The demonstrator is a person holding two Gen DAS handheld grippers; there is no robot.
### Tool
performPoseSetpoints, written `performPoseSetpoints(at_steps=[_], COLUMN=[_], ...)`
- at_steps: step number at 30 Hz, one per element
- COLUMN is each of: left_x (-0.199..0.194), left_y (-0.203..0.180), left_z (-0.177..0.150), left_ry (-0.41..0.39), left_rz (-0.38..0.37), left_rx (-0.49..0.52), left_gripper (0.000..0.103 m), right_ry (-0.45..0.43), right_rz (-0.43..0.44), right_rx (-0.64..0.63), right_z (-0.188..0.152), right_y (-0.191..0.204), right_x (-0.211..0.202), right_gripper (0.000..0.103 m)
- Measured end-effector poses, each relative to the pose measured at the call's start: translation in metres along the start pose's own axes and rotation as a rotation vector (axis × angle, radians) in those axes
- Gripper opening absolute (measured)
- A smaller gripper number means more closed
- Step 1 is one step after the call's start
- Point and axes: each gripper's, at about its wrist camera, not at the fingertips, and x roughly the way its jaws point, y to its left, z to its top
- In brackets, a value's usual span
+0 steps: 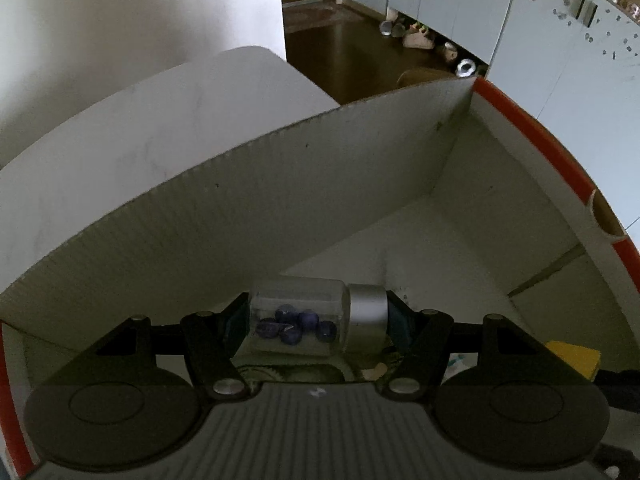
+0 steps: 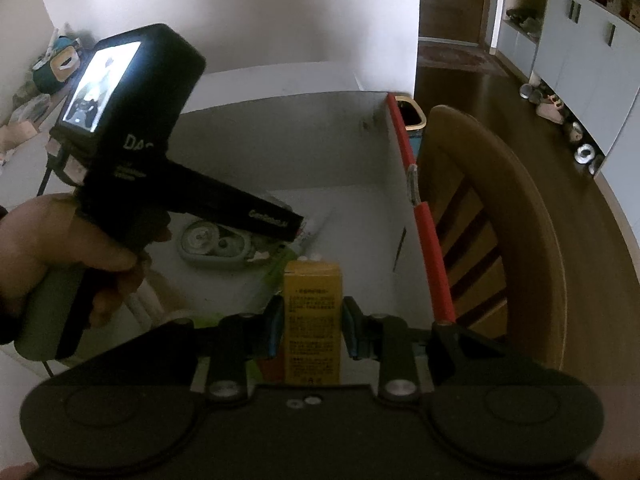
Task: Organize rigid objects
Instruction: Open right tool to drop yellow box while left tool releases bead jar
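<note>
My left gripper (image 1: 316, 322) is shut on a small clear bottle (image 1: 298, 312) with a silver cap and several dark blue beads, held sideways inside a white cardboard box (image 1: 320, 184) with red-taped edges. My right gripper (image 2: 312, 326) is shut on an upright yellow carton (image 2: 313, 320) with printed text, low over the same box (image 2: 288, 140). In the right wrist view the left hand-held gripper body (image 2: 132, 148) reaches down into the box at left. The yellow carton also shows in the left wrist view (image 1: 576, 358) at lower right.
A pale green tape dispenser (image 2: 212, 246), a tube and green packaging lie on the box floor. A wooden chair (image 2: 500, 216) stands right of the box. A white table (image 1: 120, 128) lies beyond the box wall. Cabinets and floor clutter are further right.
</note>
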Motion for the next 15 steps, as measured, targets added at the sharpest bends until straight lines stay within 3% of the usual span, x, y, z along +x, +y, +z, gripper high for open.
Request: performPoseSetpoints(at_steps=[15], left_x=[-0.0018], left_y=[-0.0027], left_z=[-0.0002], left_ry=[0.003], left_rz=[0.004], left_rx=[0.033], left_gripper=[0.068], right_ry=[-0.01], right_rz=[-0.016], right_rx=[0.025], right_z=[0.0036], right_y=[-0.0007], right_x=[-0.0044], right_gripper=[0.037])
